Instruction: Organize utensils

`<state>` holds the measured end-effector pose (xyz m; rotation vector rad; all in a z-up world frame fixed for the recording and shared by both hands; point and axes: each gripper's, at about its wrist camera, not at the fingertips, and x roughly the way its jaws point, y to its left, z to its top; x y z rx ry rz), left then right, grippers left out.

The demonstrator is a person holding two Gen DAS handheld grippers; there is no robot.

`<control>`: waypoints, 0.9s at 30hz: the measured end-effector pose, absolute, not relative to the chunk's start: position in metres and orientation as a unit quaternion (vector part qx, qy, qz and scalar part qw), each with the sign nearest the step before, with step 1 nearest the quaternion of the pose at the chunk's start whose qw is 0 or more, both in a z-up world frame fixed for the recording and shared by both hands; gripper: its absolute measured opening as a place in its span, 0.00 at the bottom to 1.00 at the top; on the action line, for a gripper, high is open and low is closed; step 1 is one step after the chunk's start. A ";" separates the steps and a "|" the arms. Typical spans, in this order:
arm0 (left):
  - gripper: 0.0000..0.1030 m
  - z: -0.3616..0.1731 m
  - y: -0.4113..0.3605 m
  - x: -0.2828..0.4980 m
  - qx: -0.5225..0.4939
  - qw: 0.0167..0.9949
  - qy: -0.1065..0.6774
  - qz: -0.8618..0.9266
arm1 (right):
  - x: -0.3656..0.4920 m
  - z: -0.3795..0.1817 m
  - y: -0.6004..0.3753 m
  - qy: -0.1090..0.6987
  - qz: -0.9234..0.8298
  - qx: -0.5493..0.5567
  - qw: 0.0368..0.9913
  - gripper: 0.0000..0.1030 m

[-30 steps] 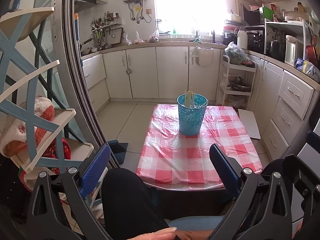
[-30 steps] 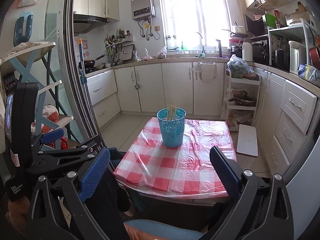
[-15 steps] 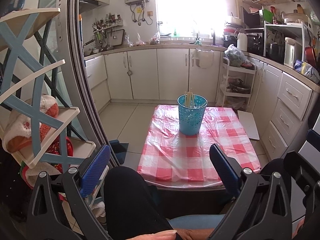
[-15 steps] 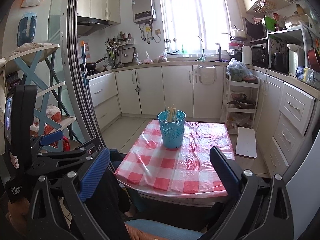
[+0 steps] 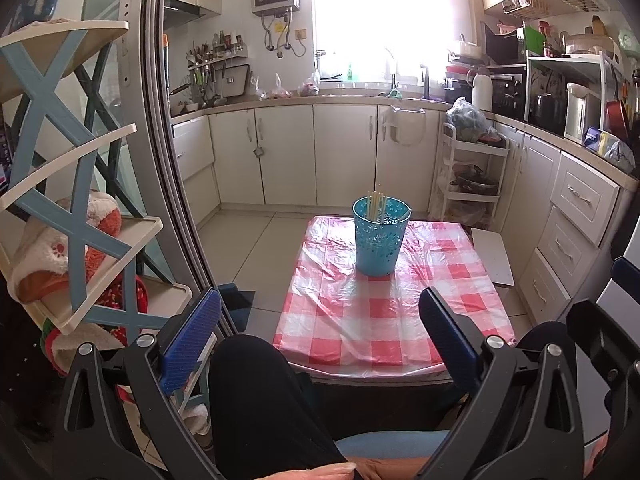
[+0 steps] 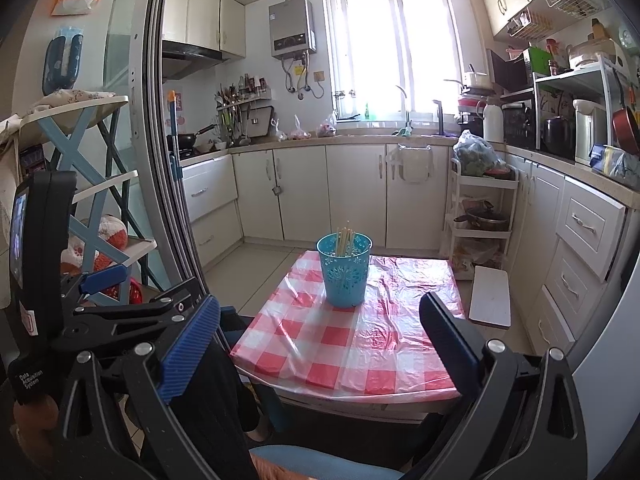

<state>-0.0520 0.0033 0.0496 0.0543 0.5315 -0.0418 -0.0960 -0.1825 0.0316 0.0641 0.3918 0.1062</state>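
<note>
Both cameras rose slightly; pale chopsticks [image 5: 377, 205] stand in teal perforated cup [image 5: 379, 240].

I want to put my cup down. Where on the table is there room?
The near half of the tablecloth, between the blue holder and the front edge, is bare. So are the strips left and right of the holder. Only the holder's spot, with its chopsticks, is taken.

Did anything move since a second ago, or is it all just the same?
Only the views shifted a little: both cameras tipped slightly, so the blue utensil cup sits a bit lower in each picture. Nothing was picked up or let go. The cup with its chopsticks stayed on the checkered tablecloth, and both hand-held grippers, left and right, stayed open.
</note>
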 end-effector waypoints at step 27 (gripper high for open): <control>0.93 0.049 0.010 -0.056 0.021 0.965 0.260 -0.020 | -0.102 0.034 -0.179 0.180 0.058 0.025 0.982 0.93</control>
